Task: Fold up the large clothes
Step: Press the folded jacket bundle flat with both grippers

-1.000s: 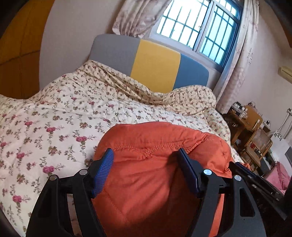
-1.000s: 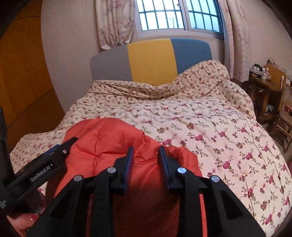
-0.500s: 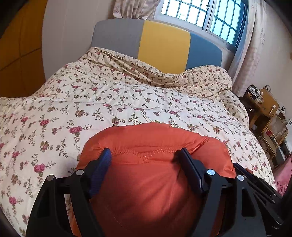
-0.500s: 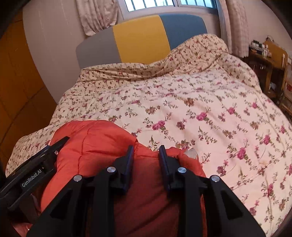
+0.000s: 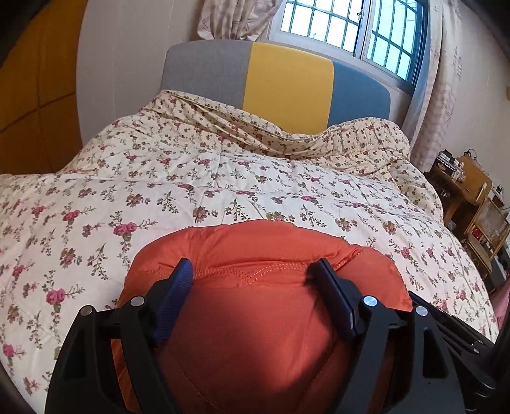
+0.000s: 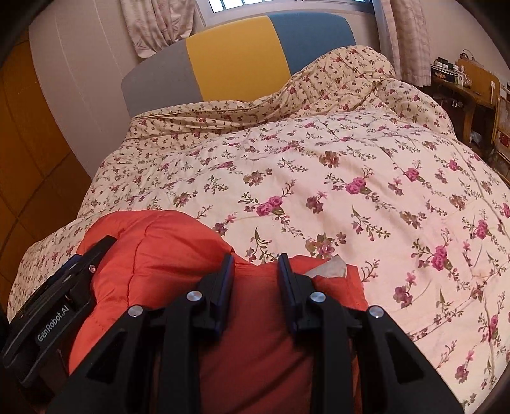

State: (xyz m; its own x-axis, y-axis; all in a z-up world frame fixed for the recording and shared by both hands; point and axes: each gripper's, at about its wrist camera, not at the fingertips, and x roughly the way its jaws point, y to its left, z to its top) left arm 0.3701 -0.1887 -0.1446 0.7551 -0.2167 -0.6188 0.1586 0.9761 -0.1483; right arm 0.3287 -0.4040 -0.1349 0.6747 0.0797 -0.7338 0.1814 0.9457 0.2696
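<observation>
An orange padded jacket (image 5: 255,248) lies bunched on the floral bedspread (image 5: 223,184). My left gripper (image 5: 253,270) has its fingers wide apart with a thick fold of the jacket bulging between them, pressed by both pads. My right gripper (image 6: 255,266) is shut on another fold of the same jacket (image 6: 165,248), its fingers a narrow gap apart with orange fabric between. The left gripper's body also shows at the lower left of the right wrist view (image 6: 60,299). A pale label (image 6: 328,269) sticks out of the jacket by the right finger.
The bed has a grey, yellow and blue headboard (image 5: 280,79) under a barred window (image 5: 350,28). Wooden furniture (image 5: 471,203) with small items stands to the right of the bed. An orange-brown wardrobe (image 5: 35,95) is at the left.
Both grippers have moved forward and lower over the bed with the jacket held in them. The views tilted down, so more bedspread and less window show.
</observation>
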